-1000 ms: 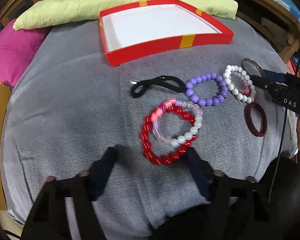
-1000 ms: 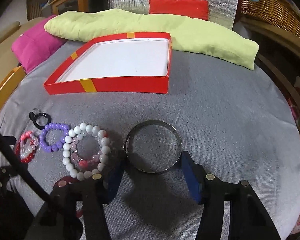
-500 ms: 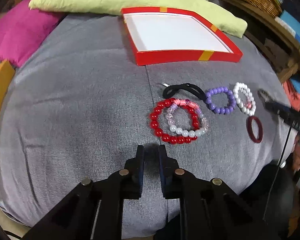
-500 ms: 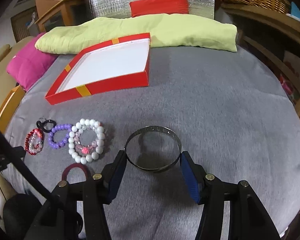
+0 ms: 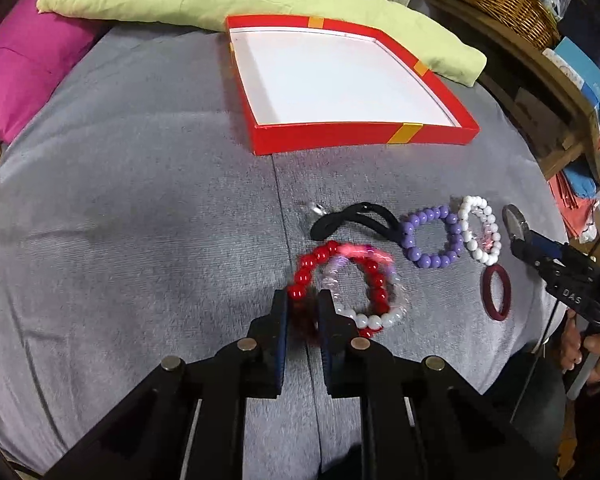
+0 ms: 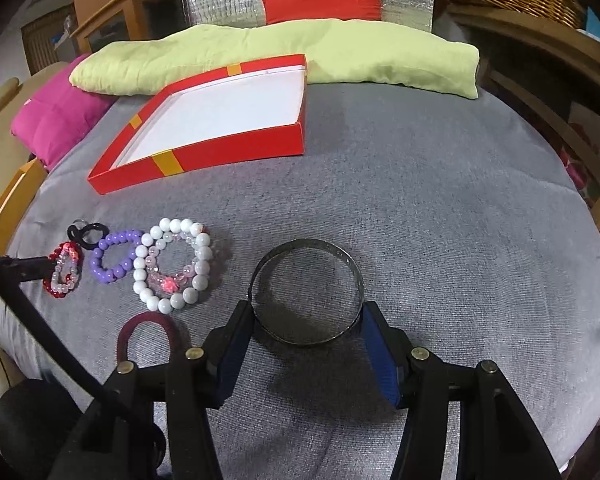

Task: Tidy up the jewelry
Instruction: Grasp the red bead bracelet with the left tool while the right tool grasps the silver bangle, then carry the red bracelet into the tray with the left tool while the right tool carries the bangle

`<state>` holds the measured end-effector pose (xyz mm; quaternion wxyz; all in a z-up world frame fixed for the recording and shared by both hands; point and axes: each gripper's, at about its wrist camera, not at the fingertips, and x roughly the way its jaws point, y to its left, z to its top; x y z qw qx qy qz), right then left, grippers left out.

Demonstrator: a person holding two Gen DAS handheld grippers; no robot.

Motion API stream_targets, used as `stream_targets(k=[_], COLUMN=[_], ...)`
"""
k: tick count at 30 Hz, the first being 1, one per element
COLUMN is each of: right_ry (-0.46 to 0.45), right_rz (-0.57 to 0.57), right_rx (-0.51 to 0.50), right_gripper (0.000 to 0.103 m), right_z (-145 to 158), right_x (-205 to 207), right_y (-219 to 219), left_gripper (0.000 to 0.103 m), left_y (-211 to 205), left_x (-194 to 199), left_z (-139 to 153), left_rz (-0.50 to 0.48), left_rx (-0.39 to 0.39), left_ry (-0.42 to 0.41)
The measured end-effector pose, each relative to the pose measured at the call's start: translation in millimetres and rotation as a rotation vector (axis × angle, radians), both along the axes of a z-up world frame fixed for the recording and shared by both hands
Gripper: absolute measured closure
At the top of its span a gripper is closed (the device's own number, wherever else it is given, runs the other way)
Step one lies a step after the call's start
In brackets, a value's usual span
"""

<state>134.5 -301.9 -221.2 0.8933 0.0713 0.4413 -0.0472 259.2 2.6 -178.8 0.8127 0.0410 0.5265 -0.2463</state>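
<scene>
You had just swung your left gripper (image 5: 303,312) across the grey cushion top (image 5: 140,240) and clenched its jaws on the near edge of the red bead bracelet (image 5: 314,264), where a second earlier they stood wide open and short of it; half a second ago they were already pinched together but empty. The red beads sat between the pads, and the pink-and-white bracelet (image 5: 374,318) lying over them looked blurred, so it may have been dragged along. That gave you your first piece in hand, while the red box (image 5: 364,136) farther back was still bare inside. Your right gripper (image 6: 308,344) had barely shifted: its jaws stayed half spread around the metal bangle (image 6: 306,292), blue pads at its sides, though I could not tell whether they pressed on it. The purple bracelet (image 5: 432,236), white bracelet (image 5: 480,232), black hair tie (image 5: 352,218) and maroon ring (image 5: 497,292) lay untouched on the cushion.
</scene>
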Motion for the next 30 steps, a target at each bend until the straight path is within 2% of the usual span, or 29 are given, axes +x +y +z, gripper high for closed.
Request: stream_targets(k=[1, 4, 5, 10, 11, 12, 16, 18, 21, 24, 25, 26, 27, 28, 30], right_ry=[-0.001, -0.008, -0.015, -0.117, -0.128, -0.141, -0.169, -0.156, -0.155, -0.157, -0.151, -0.137, -0.124, -0.119, -0.112], right_rz=[0.001, 0.005, 0.010, 0.049, 0.060, 0.077, 0.119, 0.121, 0.103, 0.073, 0.068, 0.068, 0.062, 0.058, 0.107], right_rx=[0.003, 0.010, 0.023, 0.067, 0.068, 0.072, 0.071, 0.059, 0.106, 0.149, 0.160, 0.161, 0.151, 0.137, 0.096], right_gripper=[0.045, 0.045, 0.045, 0.046, 0.062, 0.068, 0.069, 0.069, 0.069, 0.068, 0.059, 0.035, 0.026, 0.020, 0.020], right_z=[0.4, 3.5, 6.2, 42.7, 48.9, 56.4, 76.9, 76.4, 74.6, 68.8, 64.9, 60.0, 55.0, 51.6, 42.7], right_x=[-0.2, -0.9, -1.1, 8.3, 12.1, 18.5, 58.6, 80.8, 96.8, 92.9, 88.3, 81.9, 74.6, 67.4, 46.9], right_y=[-0.5, -0.7, -0.9, 4.8, 6.8, 9.7, 21.5, 25.6, 18.2, 0.9, -5.9, -12.1, -16.6, -19.3, -17.5], left_gripper=[0.093, 0.093, 0.094, 0.093, 0.093, 0.093, 0.093, 0.093, 0.093, 0.093, 0.093, 0.093, 0.093, 0.093, 0.093], left_y=[-0.7, -10.5, -11.4, -8.3, -9.5, -12.8, -31.9, -34.3, -46.1, -57.4, -59.9, -60.7, -63.5, -65.0, -66.5], left_x=[4.7, 10.0, 10.3, 8.5, 9.3, -6.6, 10.1, 22.6, 36.9, 44.7, 44.6, 43.3, 42.9, 41.5, 37.7], left_z=[-0.9, -1.1, 3.6, 50.4, 63.4, 82.4, 118.4, 133.5, 136.9, 132.0, 130.8, 129.6, 126.9, 125.3, 121.8], left_rz=[-0.004, -0.018, -0.032, -0.075, -0.088, -0.094, -0.121, -0.126, -0.140, -0.148, -0.151, -0.153, -0.158, -0.160, -0.160], left_rx=[-0.004, -0.007, -0.004, -0.037, -0.042, -0.048, -0.075, -0.081, -0.075, -0.069, -0.076, -0.079, -0.082, -0.086, -0.091], left_ry=[-0.005, -0.019, -0.048, -0.140, -0.171, -0.185, -0.249, -0.267, -0.282, -0.274, -0.269, -0.267, -0.263, -0.258, -0.246])
